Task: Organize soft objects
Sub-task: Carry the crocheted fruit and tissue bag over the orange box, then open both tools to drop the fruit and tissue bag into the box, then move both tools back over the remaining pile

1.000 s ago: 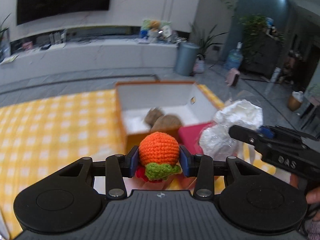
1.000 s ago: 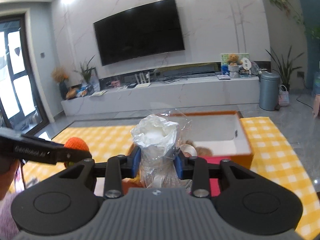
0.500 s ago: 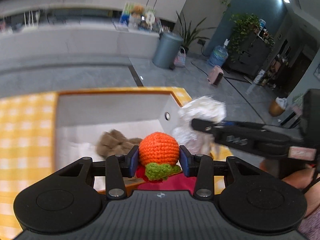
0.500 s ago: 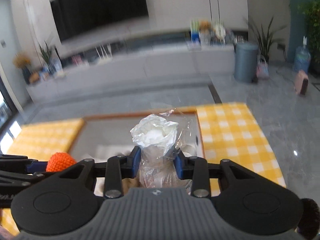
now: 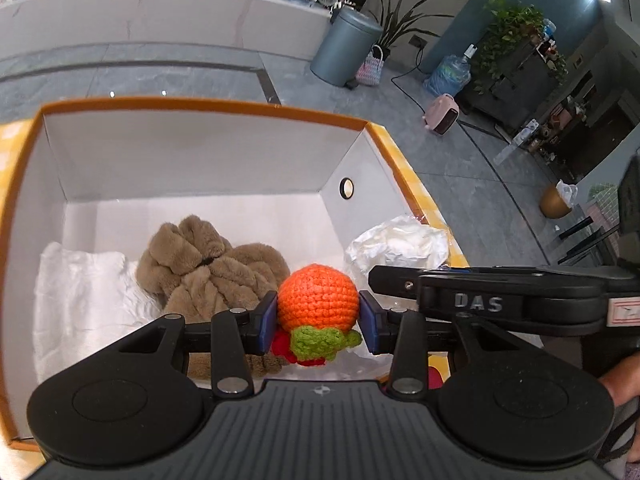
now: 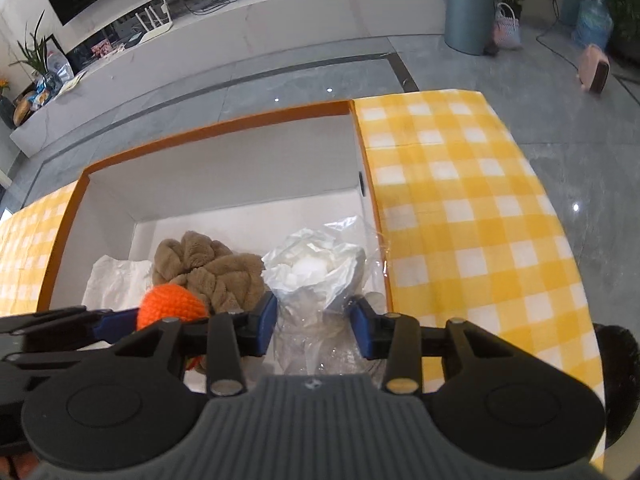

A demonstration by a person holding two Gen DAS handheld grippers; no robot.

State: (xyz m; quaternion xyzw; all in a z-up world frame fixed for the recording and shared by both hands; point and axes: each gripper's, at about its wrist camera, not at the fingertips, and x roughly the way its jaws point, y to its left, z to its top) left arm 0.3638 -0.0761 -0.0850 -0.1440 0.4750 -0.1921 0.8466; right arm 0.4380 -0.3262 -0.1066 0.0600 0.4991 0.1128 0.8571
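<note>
My left gripper [image 5: 318, 318] is shut on an orange crocheted ball with a green leaf [image 5: 318, 300], held over the near side of the orange-rimmed white box [image 5: 200, 148]. My right gripper [image 6: 314, 326] is shut on a clear plastic bag with white stuffing [image 6: 316, 272], held over the box's right side. The bag also shows in the left wrist view [image 5: 400, 240], and the orange ball in the right wrist view [image 6: 172, 304]. Inside the box lie a brown plush item [image 5: 208, 268] and a white cloth [image 5: 80, 296].
The box stands on a yellow checked tablecloth [image 6: 460, 208]. Grey floor, a white TV bench [image 6: 280, 24] and a grey bin [image 6: 470, 8] lie beyond the table. A red item [image 5: 434, 376] shows under the left gripper.
Both grippers have moved forward and tilted down over the box, each still holding its object. The box interior now fills both views.
</note>
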